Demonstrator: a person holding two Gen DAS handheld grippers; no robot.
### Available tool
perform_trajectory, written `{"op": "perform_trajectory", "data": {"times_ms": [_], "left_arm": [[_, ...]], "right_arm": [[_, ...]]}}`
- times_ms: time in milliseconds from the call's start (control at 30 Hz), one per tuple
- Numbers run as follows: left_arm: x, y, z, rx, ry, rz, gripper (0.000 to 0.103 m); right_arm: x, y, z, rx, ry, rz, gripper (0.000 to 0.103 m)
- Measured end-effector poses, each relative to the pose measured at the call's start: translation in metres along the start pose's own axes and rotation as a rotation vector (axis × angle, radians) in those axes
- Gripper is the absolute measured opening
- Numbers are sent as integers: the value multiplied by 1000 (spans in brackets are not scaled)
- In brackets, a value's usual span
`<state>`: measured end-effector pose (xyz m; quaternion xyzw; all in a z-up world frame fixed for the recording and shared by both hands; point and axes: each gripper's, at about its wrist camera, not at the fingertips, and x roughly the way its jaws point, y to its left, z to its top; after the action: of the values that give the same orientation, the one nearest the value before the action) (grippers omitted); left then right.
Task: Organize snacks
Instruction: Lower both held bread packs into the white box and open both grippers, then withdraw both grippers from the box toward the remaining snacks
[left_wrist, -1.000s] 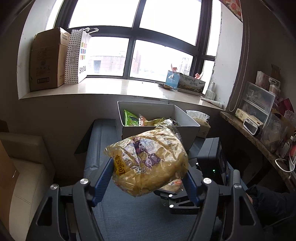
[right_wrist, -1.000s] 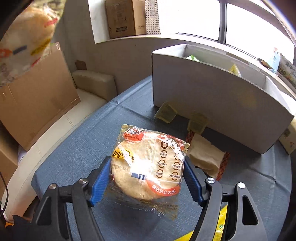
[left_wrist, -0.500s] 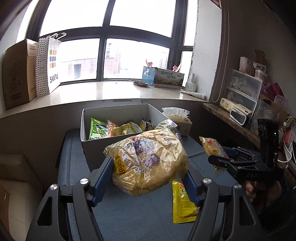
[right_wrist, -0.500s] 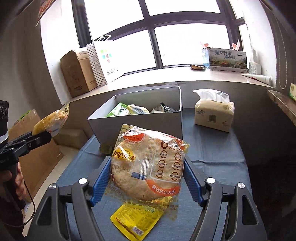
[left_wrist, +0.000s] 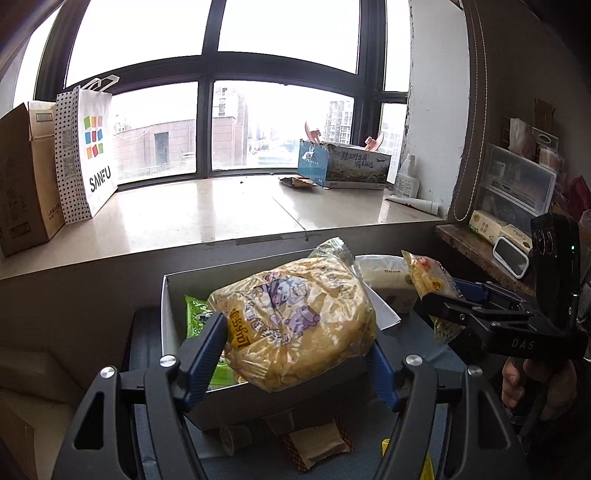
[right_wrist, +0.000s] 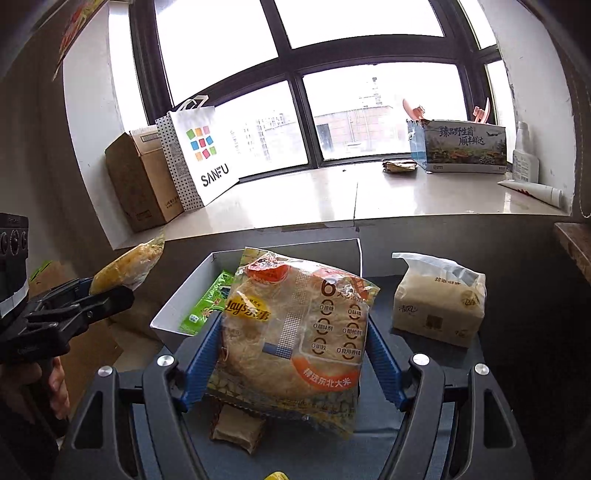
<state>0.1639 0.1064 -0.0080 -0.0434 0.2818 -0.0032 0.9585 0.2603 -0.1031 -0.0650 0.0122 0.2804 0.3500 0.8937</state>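
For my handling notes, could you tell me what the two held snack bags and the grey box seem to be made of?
Yellow snack bag and Lay's bag: thin glossy plastic film, judging by the crinkles, glare and see-through patches. Grey box: probably matte cardboard, with thin flat walls.

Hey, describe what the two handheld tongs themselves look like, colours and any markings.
Both are matte black frames with angular cut-out arms and round silver screw heads. The left tongs and right tongs carry blue ribbed fingers. From the side, the right unit shows white "DAS" lettering, a boxy black camera block with a green light, and a pistol-style handle. No sleeves visible.
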Motion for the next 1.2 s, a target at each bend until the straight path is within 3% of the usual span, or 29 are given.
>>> {"op": "perform_trajectory", "data": {"times_ms": [300, 367, 433, 467, 633, 867, 1000, 1100, 1200], "left_arm": [[85, 39, 31, -67, 98, 81, 77], [103, 44, 32, -69, 150, 103, 91], [116, 47, 29, -76, 208, 110, 103], [118, 47, 27, -77, 211, 109, 103], [122, 48, 13, -76, 238, 130, 103], [94, 47, -2, -99, 197, 83, 103], [61, 34, -10, -68, 164, 31, 103], [27, 18, -15, -11, 116, 2, 103], [-3, 5, -24, 18, 70, -23, 103]], "right_arm": [[86, 2, 62, 14, 87, -61, 78], [100, -1, 68, 22, 113, -71, 80], [112, -3, 69, 23, 146, -67, 97], [115, -4, 69, 20, 153, -86, 103], [118, -7, 59, -8, 164, -90, 103], [98, -7, 47, 21, 141, -37, 103], [56, -1, 34, 14, 41, 49, 103], [20, 1, 15, 10, 13, 147, 103], [-14, -3, -9, 23, -8, 189, 103]]}}
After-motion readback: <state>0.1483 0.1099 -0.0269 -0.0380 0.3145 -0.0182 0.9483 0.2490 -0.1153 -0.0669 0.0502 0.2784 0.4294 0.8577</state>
